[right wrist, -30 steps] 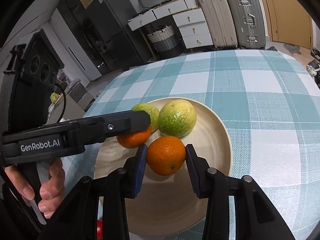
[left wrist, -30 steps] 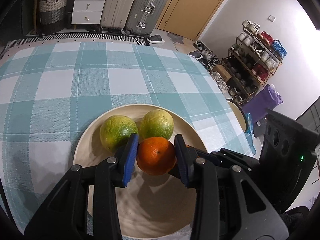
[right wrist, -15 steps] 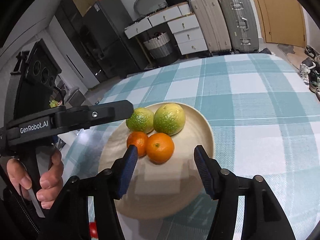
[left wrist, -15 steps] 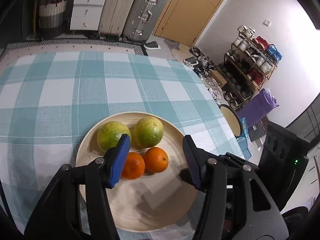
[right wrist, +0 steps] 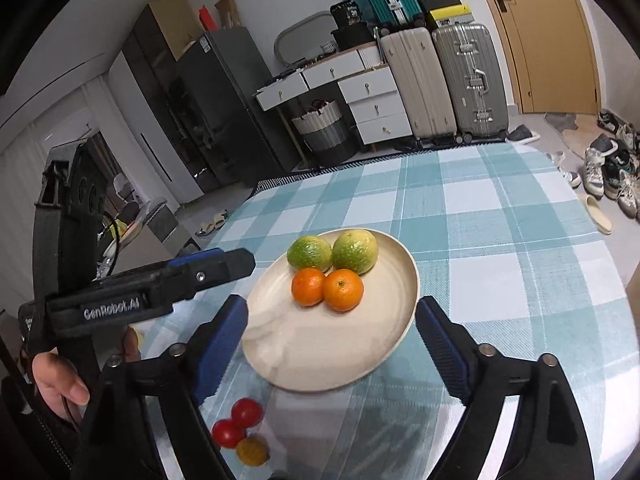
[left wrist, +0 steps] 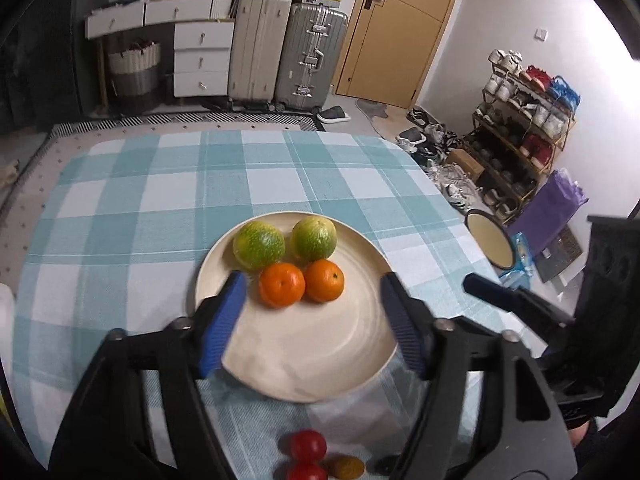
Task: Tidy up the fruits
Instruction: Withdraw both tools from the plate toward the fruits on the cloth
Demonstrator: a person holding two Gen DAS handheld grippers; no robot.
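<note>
Both your claws hang empty over the near side of the plate (left wrist: 372,252): the left gripper (left wrist: 310,320) and the right gripper (right wrist: 332,340) have jaws opening wide, with nothing between them. Two oranges (left wrist: 302,284) sit touching near the plate's middle, and two green fruits (left wrist: 284,240) are just behind them toward 12 o'clock. That placing step looks finished. Next you likely need the small fruit off the plate at 6 o'clock: two tomatoes (right wrist: 236,424) and a yellowish one (right wrist: 251,451), so drop low and close gently. Only the right view shows your hand (right wrist: 60,380) on the left handle; only the left view shows the shoe rack (left wrist: 524,128).
</note>
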